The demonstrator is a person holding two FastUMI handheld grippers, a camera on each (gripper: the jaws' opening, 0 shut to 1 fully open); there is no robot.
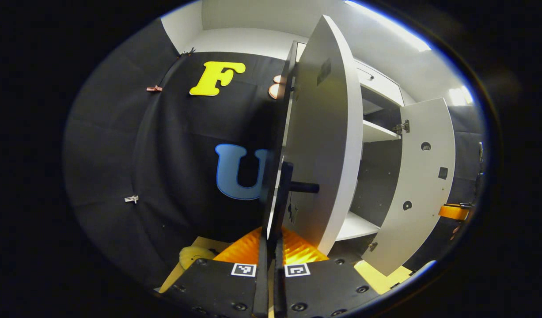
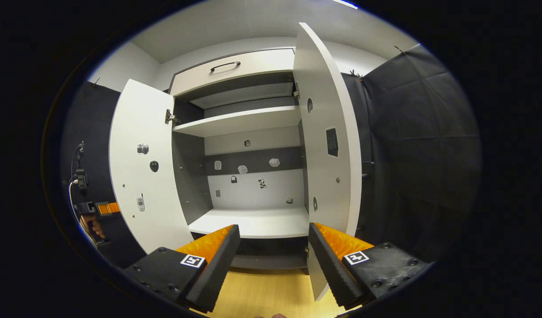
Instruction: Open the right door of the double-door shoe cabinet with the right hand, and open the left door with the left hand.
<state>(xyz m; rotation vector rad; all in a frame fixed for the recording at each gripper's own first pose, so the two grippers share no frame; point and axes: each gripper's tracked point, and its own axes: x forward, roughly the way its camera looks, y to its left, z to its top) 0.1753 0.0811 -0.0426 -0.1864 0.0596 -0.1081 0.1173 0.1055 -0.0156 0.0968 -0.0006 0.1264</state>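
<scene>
Black cloth wall behind, pale wood floor [image 2: 262, 293] below. Straight ahead of the right hand-held gripper [image 2: 274, 260], fingers spread wide and holding nothing: shoe cabinet [image 2: 253, 132], right door [image 2: 328, 145] and left door [image 2: 142, 168] both swung open. Left hand-held gripper [image 1: 271, 247] clamped on the left door's black handle [image 1: 286, 190], that door edge-on directly ahead, right door [image 1: 418, 185] open farther right.

A recording booth, staged rather than lived in: black cloth wall [image 2: 421, 145] clipped up around a white shoe cabinet [image 2: 248, 121], plain white walls and ceiling [image 2: 235, 22] above, wood floor [image 2: 262, 296] below.
</scene>
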